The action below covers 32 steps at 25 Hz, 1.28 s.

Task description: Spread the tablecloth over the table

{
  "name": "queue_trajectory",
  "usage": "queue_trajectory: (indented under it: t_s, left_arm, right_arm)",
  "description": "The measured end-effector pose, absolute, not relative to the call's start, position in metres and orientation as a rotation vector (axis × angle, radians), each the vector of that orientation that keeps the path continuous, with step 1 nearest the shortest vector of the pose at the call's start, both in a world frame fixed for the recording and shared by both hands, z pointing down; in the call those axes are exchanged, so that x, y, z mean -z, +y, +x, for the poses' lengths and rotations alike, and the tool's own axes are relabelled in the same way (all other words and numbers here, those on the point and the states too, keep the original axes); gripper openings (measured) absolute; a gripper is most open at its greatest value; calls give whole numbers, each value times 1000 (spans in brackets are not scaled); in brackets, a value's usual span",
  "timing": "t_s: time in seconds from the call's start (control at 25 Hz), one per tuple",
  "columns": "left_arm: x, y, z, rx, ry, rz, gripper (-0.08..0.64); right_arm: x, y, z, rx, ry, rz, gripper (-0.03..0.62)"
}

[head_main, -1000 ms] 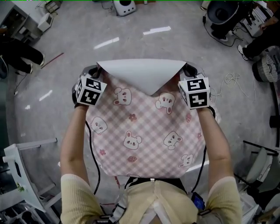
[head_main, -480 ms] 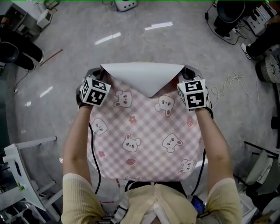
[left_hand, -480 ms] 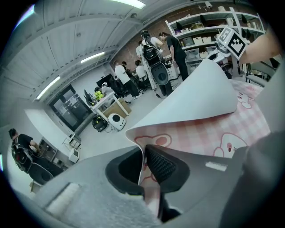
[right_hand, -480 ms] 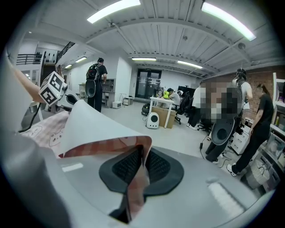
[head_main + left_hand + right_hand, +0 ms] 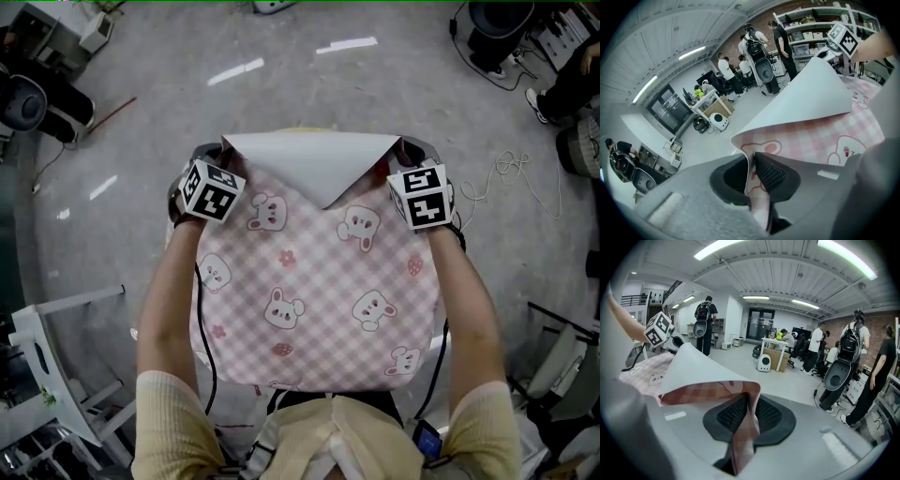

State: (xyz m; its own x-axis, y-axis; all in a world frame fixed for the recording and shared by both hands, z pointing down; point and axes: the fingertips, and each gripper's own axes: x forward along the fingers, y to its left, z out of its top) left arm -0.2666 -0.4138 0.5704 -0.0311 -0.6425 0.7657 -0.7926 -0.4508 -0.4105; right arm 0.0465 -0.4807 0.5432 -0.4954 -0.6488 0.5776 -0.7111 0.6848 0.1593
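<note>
Pink-checked tablecloth (image 5: 319,300) spans from the grippers at 12 o'clock to the person at 6, seemingly slightly longer along that line, with a white flap folded back towards 6. The jaws of the left gripper (image 5: 751,172) and right gripper (image 5: 749,414) have just been opening, corners loose between the pads. Let go unevenly, the cloth could slide or bunch.

text: none legible | labels: none | numbers: none
</note>
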Motion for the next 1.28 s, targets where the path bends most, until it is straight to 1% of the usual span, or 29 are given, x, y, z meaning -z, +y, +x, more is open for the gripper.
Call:
queue_trajectory:
  t_s: [0.44,0.6,0.72,0.84,1.0,1.04,1.28]
  left_arm:
    - [-580,-418,-269,-1517,-1556,2046,71]
    - [-578,-422,-273,-1465,-1601,2021,109]
    - [-576,-423,-277,-1414,-1638,2000,123]
    - [-572,-424,-279,-1439,-1675,1992,135]
    - [-563,-429,-285,-1451,-1746,1977,137]
    - [-560,-429,-286,-1448,-1757,1974,137]
    - [-553,-428,-284,-1414,-1773,1983,137]
  right_arm:
    - [-554,-492,49,-140,-2260,1056,91]
    - [-553,-495,51,-167,-2270,1080,114]
    - [-552,-496,54,-168,-2274,1099,126]
    - [-549,-497,56,-168,-2275,1112,135]
    - [-543,-503,63,-163,-2272,1165,140]
    - [-540,-505,66,-156,-2271,1192,124]
    - [-530,-506,69,-147,-2276,1226,121]
